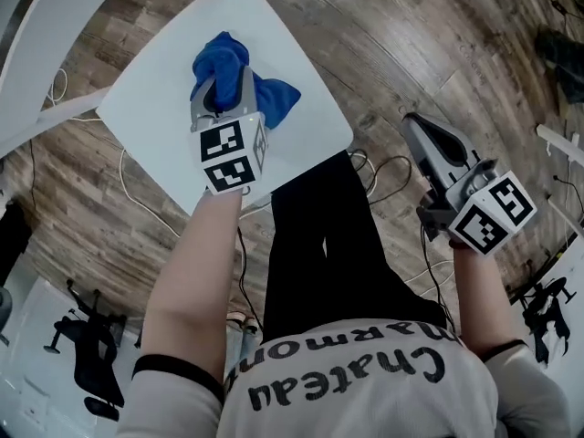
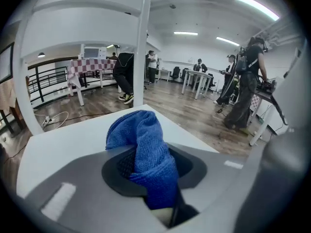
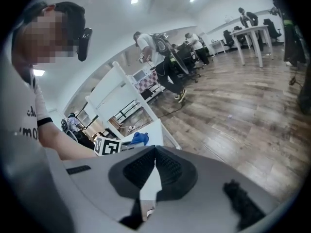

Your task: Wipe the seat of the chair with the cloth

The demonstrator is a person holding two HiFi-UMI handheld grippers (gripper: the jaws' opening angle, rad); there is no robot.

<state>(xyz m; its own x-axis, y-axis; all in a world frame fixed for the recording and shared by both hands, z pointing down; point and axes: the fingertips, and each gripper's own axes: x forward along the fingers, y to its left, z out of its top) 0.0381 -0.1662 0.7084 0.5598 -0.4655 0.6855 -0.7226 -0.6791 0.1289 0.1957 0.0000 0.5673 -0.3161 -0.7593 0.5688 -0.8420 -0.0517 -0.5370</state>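
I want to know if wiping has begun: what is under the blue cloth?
The white chair seat shows all round the blue cloth, clamped in the left gripper. The patch directly beneath is covered, so contact is unconfirmed.

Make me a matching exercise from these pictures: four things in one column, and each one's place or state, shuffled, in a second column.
Things:
1. blue terry cloth
2. white square chair seat
3. left gripper
4. right gripper

Places or states:
A. jaws shut on nothing, out over the wood plank floor
B. bunched up, one end pinched
C. jaws shut on the cloth
D. lying under the cloth

Pairs: 1-B, 2-D, 3-C, 4-A
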